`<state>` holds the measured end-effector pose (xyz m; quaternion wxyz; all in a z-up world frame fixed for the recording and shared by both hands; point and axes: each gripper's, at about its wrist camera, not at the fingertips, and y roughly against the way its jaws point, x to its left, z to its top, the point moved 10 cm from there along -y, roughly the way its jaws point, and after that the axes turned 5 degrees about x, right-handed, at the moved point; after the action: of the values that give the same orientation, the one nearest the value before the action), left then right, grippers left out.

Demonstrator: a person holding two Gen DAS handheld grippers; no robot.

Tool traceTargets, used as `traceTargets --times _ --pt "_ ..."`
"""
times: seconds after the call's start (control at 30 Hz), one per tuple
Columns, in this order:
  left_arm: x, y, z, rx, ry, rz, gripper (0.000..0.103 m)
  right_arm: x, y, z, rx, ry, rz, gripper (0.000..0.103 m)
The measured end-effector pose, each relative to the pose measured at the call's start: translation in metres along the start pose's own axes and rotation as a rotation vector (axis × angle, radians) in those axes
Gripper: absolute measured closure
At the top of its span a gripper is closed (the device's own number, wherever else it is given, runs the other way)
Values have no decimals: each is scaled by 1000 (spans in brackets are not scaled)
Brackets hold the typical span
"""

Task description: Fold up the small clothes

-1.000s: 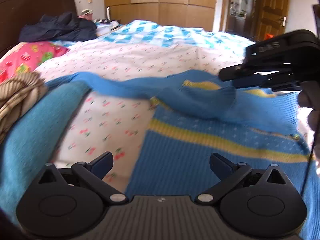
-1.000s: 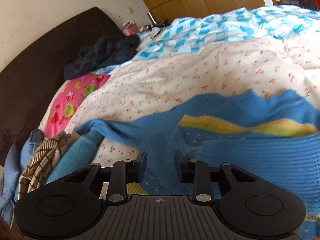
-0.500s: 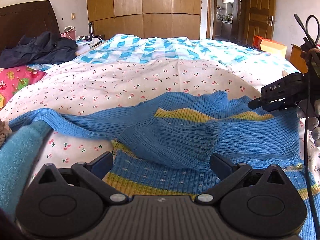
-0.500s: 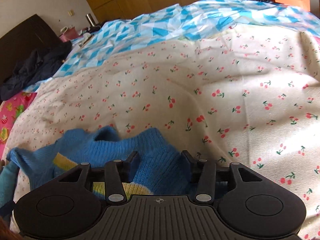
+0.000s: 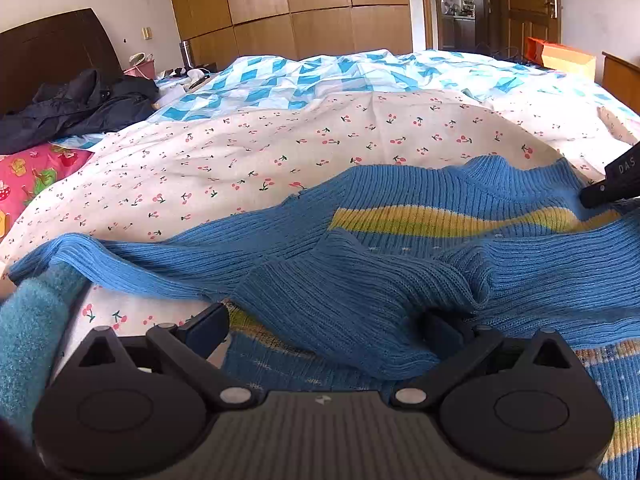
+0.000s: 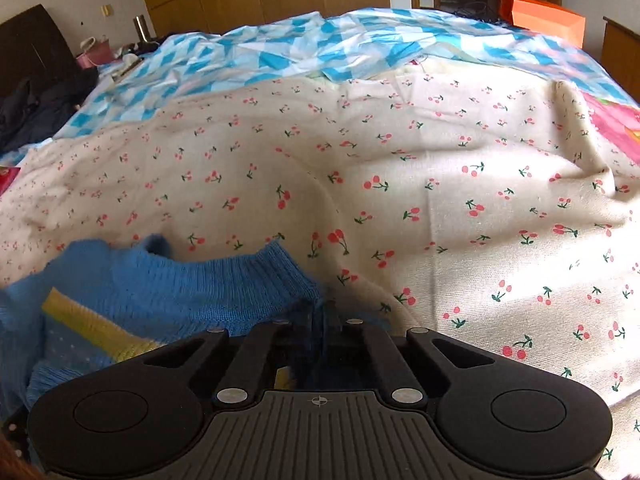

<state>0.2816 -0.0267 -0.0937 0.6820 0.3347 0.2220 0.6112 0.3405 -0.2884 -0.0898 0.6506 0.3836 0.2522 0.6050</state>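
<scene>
A blue knit sweater [image 5: 400, 256] with yellow stripes lies spread on the cherry-print sheet [image 5: 280, 152], one sleeve folded across its body. My left gripper [image 5: 324, 326] is open and wide just above it. The folded sleeve bunches between its fingers and hides most of the right fingertip. At the sweater's far right edge by the collar sits my right gripper [image 5: 612, 184]. In the right wrist view the right gripper [image 6: 326, 316] has its jaws closing, pinched on blue knit of the sweater [image 6: 168, 292] beside the ribbed collar.
A teal fleece garment [image 5: 32, 320] lies at the left, by a pink pillow [image 5: 32, 168] and a dark jacket [image 5: 76, 104] against the headboard. A blue-and-white check quilt [image 5: 312, 80] covers the far bed. An orange box [image 6: 540, 16] stands beyond, wardrobes behind.
The right gripper went from the sweater's middle to its collar edge, opened wider, then closed on the knit. The left gripper came closer, and the folded sleeve now lies between its fingers.
</scene>
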Motion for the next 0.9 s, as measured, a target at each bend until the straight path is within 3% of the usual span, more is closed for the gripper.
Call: traceTargets --times 0.07,0.13,0.2,0.27,0.43,0.53,0.6,0.67,0.73,0.9 --pt "8 10 -1 -19 -1 -1 0 3 16 7 -53 -3 -13 89" --pt "17 24 -4 -40 7 -13 0 11 40 12 -124 39 -39 89" --pt "25 38 -9 -51 17 -29 0 34 59 9 -154 94 20 89" --pt "31 49 -17 -55 23 -29 0 75 69 -5 -104 169 173 86" --pt "44 65 -38 -47 47 -6 0 167 59 -40 39 304 389 77" --pt "48 69 -47 -31 88 -28 0 205 40 -45 112 343 429 61" --pt "50 68 -53 -24 106 -40 0 218 24 -45 142 355 409 61" --pt "51 65 -57 -14 115 -57 0 224 7 -51 208 361 358 65" --pt "52 62 -61 -11 114 -73 0 223 4 -54 245 343 346 101" --pt "54 60 -61 -31 117 -89 0 229 20 -20 121 332 376 101"
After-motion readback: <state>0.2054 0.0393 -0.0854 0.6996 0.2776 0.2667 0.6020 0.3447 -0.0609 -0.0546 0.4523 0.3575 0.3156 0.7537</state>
